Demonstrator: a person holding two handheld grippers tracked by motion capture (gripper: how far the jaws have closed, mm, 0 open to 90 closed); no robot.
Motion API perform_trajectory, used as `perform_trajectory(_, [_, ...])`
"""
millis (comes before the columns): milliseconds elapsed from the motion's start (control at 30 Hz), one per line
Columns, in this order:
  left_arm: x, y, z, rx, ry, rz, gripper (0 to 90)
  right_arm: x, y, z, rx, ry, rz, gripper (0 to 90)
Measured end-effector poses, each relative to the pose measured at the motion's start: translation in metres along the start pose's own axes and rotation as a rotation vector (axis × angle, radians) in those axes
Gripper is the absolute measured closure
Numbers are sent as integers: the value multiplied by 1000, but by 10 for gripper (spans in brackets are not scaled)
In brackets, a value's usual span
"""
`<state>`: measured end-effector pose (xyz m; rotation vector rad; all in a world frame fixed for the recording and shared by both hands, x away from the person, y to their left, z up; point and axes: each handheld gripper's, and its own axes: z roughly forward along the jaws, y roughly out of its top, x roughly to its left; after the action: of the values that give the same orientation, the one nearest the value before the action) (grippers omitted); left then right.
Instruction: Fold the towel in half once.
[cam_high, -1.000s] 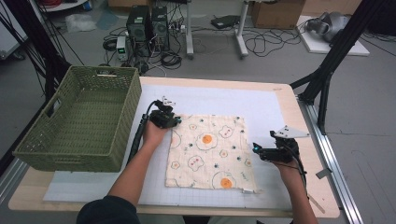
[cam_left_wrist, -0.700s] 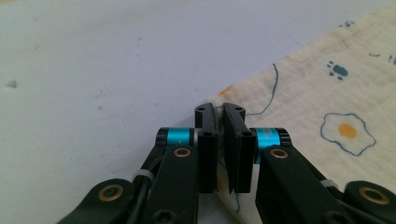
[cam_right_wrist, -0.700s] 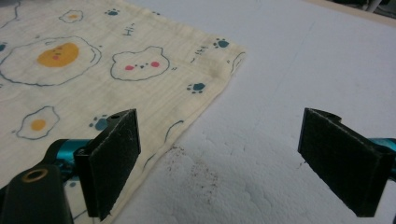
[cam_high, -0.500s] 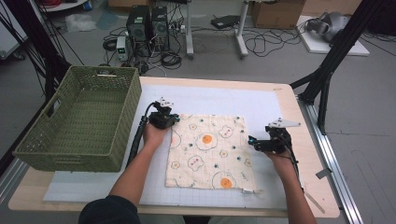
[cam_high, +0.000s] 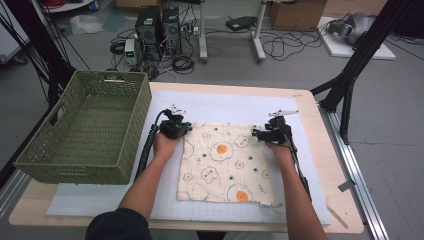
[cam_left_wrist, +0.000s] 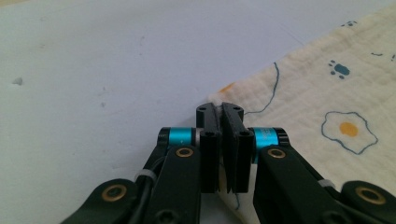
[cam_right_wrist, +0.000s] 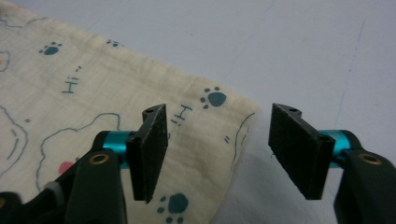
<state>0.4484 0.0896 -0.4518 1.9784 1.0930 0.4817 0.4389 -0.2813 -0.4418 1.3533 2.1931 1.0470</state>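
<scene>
The egg-print cloth (cam_high: 225, 165) lies flat mid-tabletop (cam_high: 320, 210). The left tool (cam_high: 176, 127) pinches the cloth's corner at ten o'clock. At two o'clock the right tool (cam_high: 261, 133) has just been closing, its jaws apart astride that corner, not yet pressing.

High view overhead, gripper views close, cloth (cam_high: 223, 165) shared

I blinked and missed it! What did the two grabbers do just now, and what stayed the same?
The right gripper slid from the cloth's right edge up to its far right corner; its jaws have just been closing, straddling that corner without pinching. The left gripper stayed at the far left corner and clamped shut on it. The cloth still lies flat; the basket hasn't moved.
</scene>
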Motion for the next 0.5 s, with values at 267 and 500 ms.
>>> perform_trajectory(267, [2, 0, 0, 1, -12, -11, 853, 7, 5, 9, 52, 10, -67, 646])
perform_trajectory(500, [2, 0, -2, 5, -18, -20, 854, 13, 9, 8, 82, 28, -127, 866])
